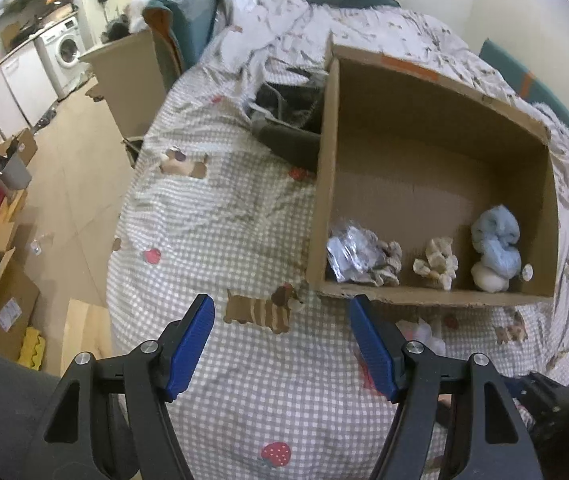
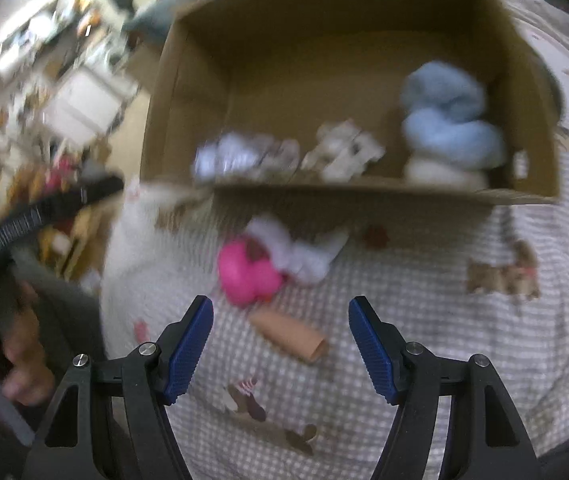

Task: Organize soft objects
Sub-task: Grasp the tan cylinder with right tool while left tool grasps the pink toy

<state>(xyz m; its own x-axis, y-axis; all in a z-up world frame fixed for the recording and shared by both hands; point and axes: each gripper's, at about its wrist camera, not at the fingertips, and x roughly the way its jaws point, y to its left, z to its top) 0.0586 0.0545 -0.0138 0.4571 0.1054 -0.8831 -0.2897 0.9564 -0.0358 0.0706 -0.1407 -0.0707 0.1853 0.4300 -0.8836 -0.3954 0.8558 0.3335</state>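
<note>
An open cardboard box (image 1: 424,148) lies on the checked bedspread (image 1: 220,216). Along its near wall sit a crinkled silvery bundle (image 1: 354,254), a beige soft toy (image 1: 436,262) and a light blue and white plush (image 1: 494,246). My left gripper (image 1: 282,344) is open and empty above the bedspread, short of the box. In the blurred right wrist view, my right gripper (image 2: 280,346) is open and empty. Just beyond it lie a peach soft cylinder (image 2: 290,334) and a pink and white soft toy (image 2: 268,260), in front of the box (image 2: 324,56).
Crumpled bedding and dark clothes (image 1: 284,120) lie left of the box. The bed edge drops to a floor with cardboard boxes (image 1: 0,304) on the left. A washing machine (image 1: 64,46) stands far back. The left hand and its gripper (image 2: 24,220) show at the left.
</note>
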